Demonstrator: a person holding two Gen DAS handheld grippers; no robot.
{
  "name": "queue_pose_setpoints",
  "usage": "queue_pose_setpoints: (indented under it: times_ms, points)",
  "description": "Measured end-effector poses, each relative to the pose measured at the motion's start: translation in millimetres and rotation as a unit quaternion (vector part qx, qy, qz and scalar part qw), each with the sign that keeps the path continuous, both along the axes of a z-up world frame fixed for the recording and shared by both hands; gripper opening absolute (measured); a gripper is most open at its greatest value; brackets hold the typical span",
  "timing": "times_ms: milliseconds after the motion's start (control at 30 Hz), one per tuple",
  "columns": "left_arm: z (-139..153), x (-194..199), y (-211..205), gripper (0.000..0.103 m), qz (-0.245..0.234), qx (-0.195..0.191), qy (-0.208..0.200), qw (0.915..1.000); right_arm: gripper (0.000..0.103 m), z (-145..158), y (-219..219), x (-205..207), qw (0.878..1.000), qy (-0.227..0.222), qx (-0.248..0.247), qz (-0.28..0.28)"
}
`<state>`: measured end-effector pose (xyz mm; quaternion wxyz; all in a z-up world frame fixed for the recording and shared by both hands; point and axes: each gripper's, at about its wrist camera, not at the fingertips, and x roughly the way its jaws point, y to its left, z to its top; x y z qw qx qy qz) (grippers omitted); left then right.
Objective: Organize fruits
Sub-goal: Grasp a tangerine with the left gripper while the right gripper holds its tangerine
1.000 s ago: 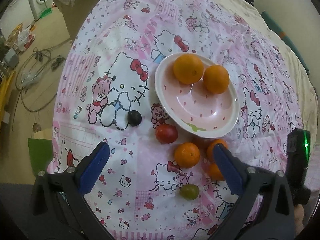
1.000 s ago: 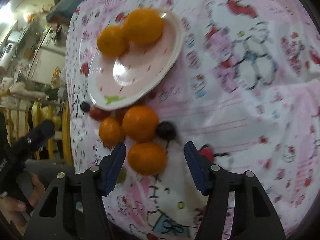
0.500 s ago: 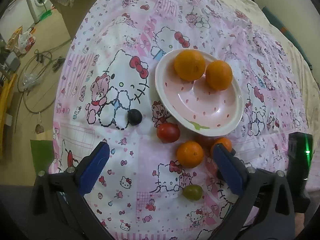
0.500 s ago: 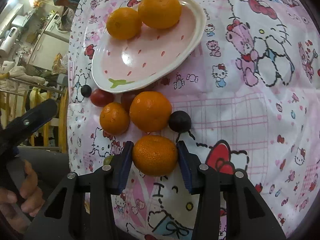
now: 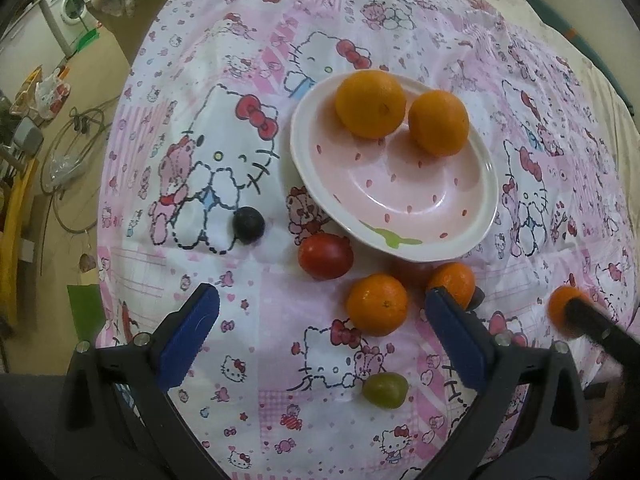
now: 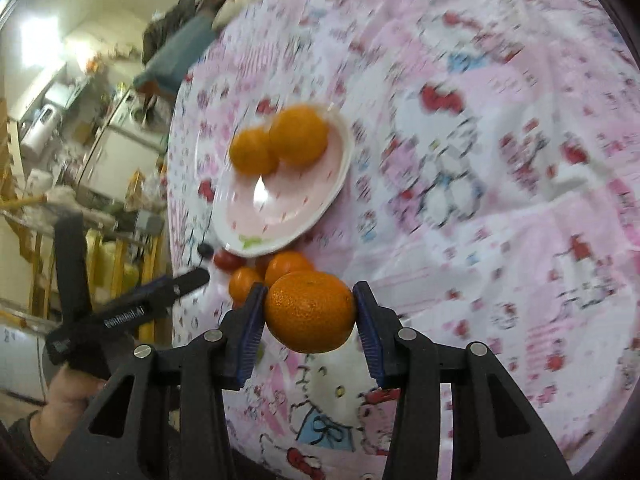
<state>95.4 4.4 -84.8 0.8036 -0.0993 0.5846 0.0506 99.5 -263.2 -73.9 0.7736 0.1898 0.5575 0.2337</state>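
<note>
Left wrist view: left gripper (image 5: 320,320) hanging released over loose fruit; plate (image 5: 486,216) lying beyond.

Right wrist view: right gripper (image 6: 309,314) clasping an orange (image 6: 310,311); the plate (image 6: 340,184) sitting ahead, slightly leftward.

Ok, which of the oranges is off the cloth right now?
The orange clamped in the right gripper. Two others sit on the plate; the remaining two lie on the cloth.

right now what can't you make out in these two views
- Left wrist view: the orange in the right gripper is blurred, partly behind a dark finger.
- Left wrist view: a dark fruit mostly hidden by the left gripper's blue pad.
- Right wrist view: plate and cloth smeared by motion.
</note>
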Motion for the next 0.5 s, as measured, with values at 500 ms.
queue_pose_setpoints:
  times_ms: [500]
  points:
    - [-31,6,-37,0.093,-0.066,0.016,0.048,0.9965,0.046,2,-25,14,0.999,0.004,0.007,-0.051]
